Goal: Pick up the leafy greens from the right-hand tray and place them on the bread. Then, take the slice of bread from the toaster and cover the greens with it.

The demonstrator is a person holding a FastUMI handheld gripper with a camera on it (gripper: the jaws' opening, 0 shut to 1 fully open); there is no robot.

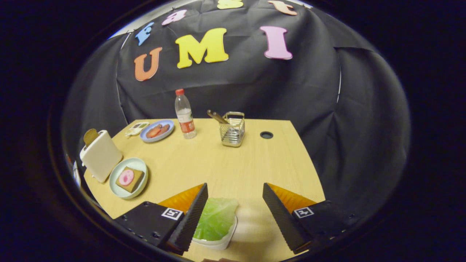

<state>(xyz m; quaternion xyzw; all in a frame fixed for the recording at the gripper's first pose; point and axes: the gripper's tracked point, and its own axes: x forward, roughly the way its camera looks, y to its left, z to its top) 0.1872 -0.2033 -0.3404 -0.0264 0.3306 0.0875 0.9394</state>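
greens (215, 218) flat in tray (218, 243), long axis along fingers; tongs (233, 198) released.

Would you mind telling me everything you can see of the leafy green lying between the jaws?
The leafy green is one pale, bright green leaf with faint veins and a ragged far edge, looking soft and thin. It lies flat in a small white tray on the wooden table, drooping slightly over the rim. The open gripper straddles it: the left finger overlaps its left edge, whether touching is unclear; the right stands well apart.
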